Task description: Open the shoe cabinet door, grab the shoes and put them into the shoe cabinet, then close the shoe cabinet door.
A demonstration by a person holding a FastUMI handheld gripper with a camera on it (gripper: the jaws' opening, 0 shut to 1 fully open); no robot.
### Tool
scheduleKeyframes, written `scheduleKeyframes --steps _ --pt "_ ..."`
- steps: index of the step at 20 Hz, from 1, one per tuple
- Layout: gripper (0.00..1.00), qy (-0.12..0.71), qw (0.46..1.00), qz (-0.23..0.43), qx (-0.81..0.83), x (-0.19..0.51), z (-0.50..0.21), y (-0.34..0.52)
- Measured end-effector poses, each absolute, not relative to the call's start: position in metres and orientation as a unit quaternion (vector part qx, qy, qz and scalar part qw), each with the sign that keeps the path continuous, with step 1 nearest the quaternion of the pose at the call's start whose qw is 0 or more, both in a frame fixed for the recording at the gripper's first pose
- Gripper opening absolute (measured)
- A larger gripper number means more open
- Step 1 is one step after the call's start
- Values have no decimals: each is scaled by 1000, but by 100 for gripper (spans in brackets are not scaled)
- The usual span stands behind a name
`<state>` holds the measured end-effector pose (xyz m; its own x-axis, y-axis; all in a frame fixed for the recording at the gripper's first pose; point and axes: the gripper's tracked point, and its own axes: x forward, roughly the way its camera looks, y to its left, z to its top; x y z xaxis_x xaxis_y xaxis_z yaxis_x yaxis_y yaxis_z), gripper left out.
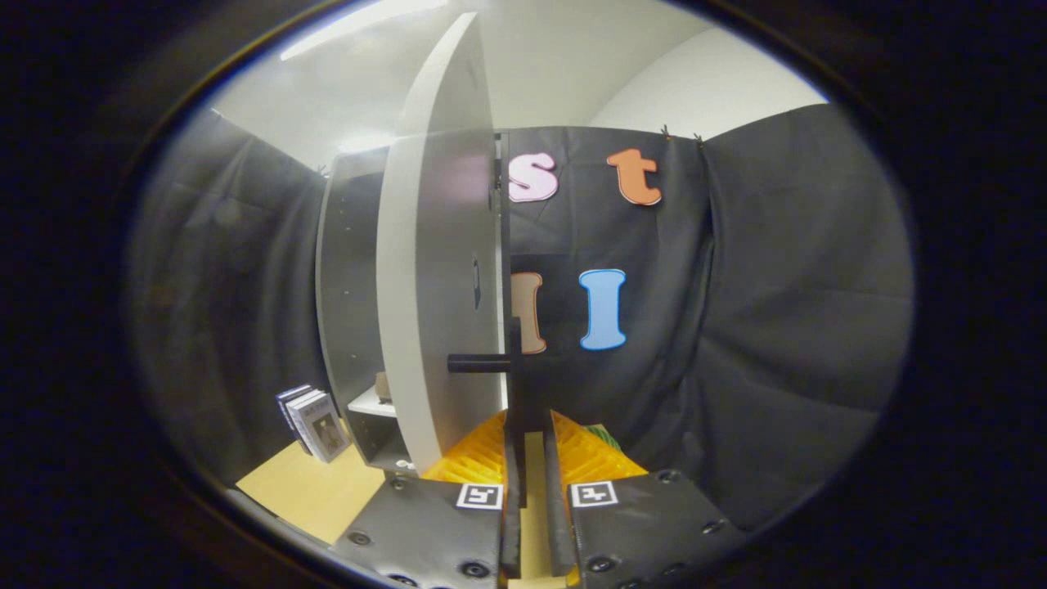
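Tool: the tool (533,442) sat nearest the camera, its two flat fingers (511,491) nearly closed, with a narrow gap between them; whether they pinched the door's edge could not be told.
Markers: two square black-and-white tags (479,496) were fixed on the tool's body, one by each finger.
Door: one smooth, pale, flat shoe cabinet door (438,286) stood open and edge-on just ahead of the fingers, its free edge in line with the gap.
Handle: one dark straight bar handle (478,363) stuck out of the door just above the fingertips.
Cabinet: one tall dark shoe cabinet (348,303) stood behind the door, with a pale shelf (372,402) low inside.
Books: a few upright books (315,421) leaned beside the cabinet.
Worktop: a light wooden worktop (307,491) carried the cabinet and books.
Ribbed piece: one bright orange ribbed object (589,454) lay under the fingers.
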<state>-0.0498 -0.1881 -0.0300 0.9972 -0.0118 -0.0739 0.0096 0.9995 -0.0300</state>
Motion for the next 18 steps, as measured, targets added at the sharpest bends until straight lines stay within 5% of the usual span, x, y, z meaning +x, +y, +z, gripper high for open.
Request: scheduleKeyframes --steps 18 --pt "16 13 1000 -6 -7 -119 -2 -162"
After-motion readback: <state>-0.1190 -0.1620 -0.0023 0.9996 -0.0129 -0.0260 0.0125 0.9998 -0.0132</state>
